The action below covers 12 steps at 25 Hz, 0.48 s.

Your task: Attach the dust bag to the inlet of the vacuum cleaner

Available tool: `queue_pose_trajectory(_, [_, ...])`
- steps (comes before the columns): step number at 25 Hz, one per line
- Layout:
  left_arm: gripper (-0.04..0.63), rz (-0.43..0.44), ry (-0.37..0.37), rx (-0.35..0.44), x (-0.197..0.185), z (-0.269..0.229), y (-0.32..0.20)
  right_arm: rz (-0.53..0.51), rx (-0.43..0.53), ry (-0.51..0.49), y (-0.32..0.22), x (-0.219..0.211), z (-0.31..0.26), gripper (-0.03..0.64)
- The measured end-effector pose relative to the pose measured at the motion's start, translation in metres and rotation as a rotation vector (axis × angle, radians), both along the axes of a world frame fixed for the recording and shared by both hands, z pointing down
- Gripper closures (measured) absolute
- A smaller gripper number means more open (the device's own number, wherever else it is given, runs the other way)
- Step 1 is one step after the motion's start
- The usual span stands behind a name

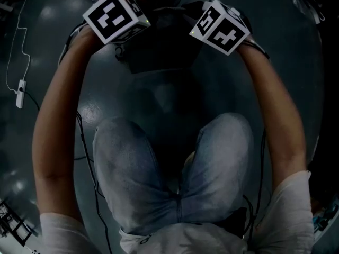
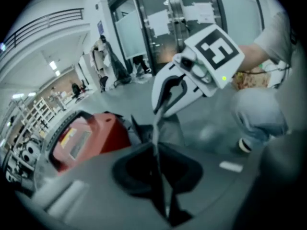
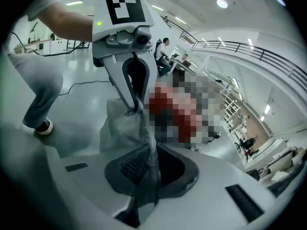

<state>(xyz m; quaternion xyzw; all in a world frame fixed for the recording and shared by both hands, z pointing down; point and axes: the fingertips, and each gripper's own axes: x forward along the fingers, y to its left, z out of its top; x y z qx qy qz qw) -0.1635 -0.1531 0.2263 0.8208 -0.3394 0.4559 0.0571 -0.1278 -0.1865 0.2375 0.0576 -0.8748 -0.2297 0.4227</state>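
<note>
1. Fingers of the left gripper [image 2: 156,152] were pressed almost together, pinching a thin edge of the grey dust bag [image 3: 121,124].
2. On the right gripper [image 3: 152,150] the fingers were likewise nearly closed. They were clamped on the same fabric, which ran up between them.
3. Each gripper view showed the other gripper facing it, with the bag's edge drawn taut from one pair of jaws to the other.
4. The dust bag hung crumpled between the two grippers, held out in front of the person's knees [image 1: 132,157], which were in jeans.
5. The red vacuum cleaner [image 2: 88,135] stood on the grey floor [image 1: 296,62] just beyond the bag. Whether the bag touched it could not be told.
6. In the head view the two marker cubes [image 1: 115,15] sat near each other at the top. Both bare forearms [image 1: 55,110] reached forward to them.
7. A white cable [image 1: 20,91] lay on the floor at the person's left, well apart from the bag.
</note>
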Motion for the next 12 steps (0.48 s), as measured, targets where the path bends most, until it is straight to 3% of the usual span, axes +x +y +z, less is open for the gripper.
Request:
queue_pose_trajectory(3, [0.566,-0.034,0.062,-0.009,-0.002,0.003,0.006,-0.038,0.047,0.030,0.001,-0.006,-0.007,0.575])
queue_pose_trajectory(12, [0.565,-0.017,-0.019,0.014,0.003,0.004,0.000,0.006,-0.009,-0.014,-0.001,0.004,0.003,0.575])
